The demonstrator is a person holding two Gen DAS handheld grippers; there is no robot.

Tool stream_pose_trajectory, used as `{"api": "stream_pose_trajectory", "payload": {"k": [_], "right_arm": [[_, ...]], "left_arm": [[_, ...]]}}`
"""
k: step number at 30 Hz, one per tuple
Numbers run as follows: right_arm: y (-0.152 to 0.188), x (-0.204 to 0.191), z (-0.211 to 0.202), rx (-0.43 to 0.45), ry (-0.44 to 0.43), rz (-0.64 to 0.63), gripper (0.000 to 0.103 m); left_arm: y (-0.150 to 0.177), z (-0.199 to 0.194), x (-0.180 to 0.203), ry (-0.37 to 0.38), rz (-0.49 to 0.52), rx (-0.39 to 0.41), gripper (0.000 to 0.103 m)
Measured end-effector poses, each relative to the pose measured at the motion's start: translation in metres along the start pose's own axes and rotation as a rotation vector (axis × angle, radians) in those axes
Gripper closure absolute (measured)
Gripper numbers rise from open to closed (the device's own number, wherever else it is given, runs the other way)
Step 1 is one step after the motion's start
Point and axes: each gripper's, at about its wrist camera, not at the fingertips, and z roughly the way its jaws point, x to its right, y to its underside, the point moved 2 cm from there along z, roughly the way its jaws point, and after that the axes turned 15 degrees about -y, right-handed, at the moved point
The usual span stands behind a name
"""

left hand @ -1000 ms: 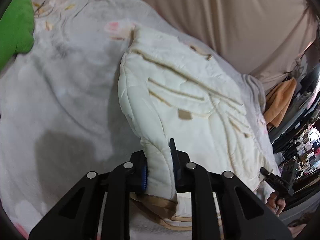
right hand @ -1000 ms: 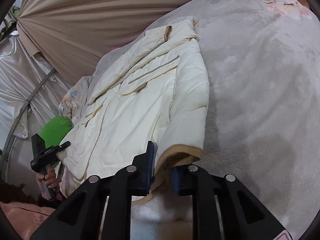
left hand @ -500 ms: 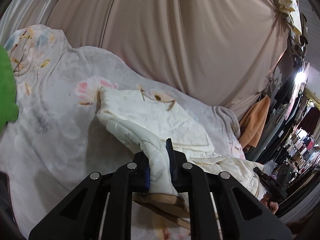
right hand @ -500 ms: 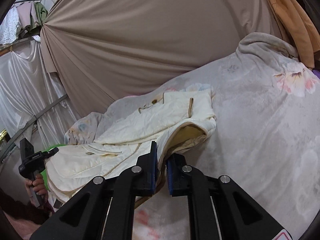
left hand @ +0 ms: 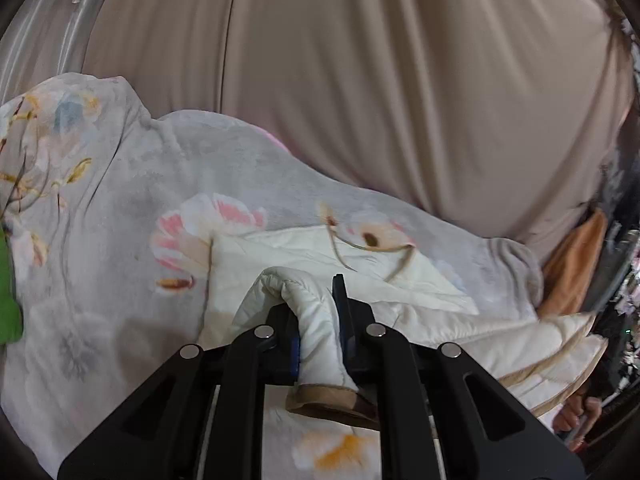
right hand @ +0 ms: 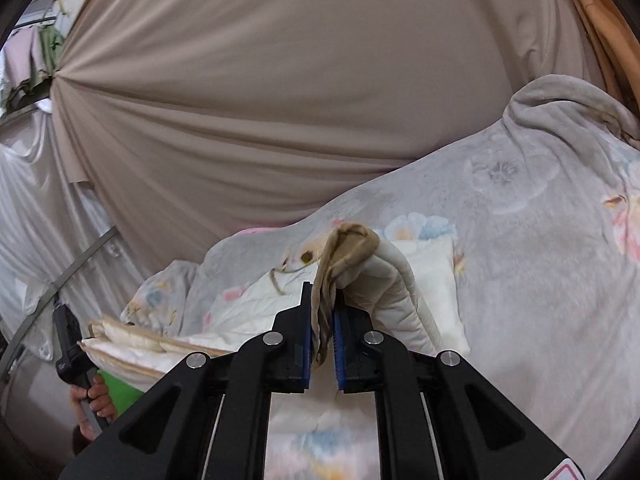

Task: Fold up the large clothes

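Left wrist view: the left tool (left hand: 318, 330) is clamped on a tan-edged hem corner of the cream quilted padded jacket (left hand: 320, 256), whose body lies just ahead on the grey floral bed blanket (left hand: 100, 280). Right wrist view: the right tool (right hand: 322, 322) pinches the other tan-trimmed hem corner, raised above the jacket lying ahead and left. I judge this the hem-to-collar fold; next, carry both corners forward level, lay them by the collar, then let go.

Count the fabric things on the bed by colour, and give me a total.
Cream quilted puffy jacket: 1
Grey floral fleece blanket: 1
Bright green soft cushion: 1
Orange cloth at the bed's edge: 1
Total: 4
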Motion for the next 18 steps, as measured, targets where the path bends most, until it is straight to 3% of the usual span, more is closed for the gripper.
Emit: {"api": "stream_pose_trajectory", "payload": {"k": [6, 11, 15, 18], "right_arm": [[-0.024, 0.046, 0.075, -0.042, 0.063, 0.066, 0.094], [-0.02, 0.087, 0.134, -0.101, 0.143, 0.106, 0.094], [-0.006, 0.122, 0.169, -0.144, 0.204, 0.129, 0.094], [0.006, 0.136, 0.181, -0.148, 0.197, 0.128, 0.093]], "left_arm": [[-0.015, 0.095, 0.013, -0.112, 0.003, -0.096, 0.091], [-0.002, 0.169, 0.011, -0.194, 0.019, -0.197, 0.09], [0.012, 0.196, 0.005, -0.196, 0.017, -0.212, 0.088], [0.018, 0.196, 0.003, -0.181, 0.013, -0.188, 0.088]]}}
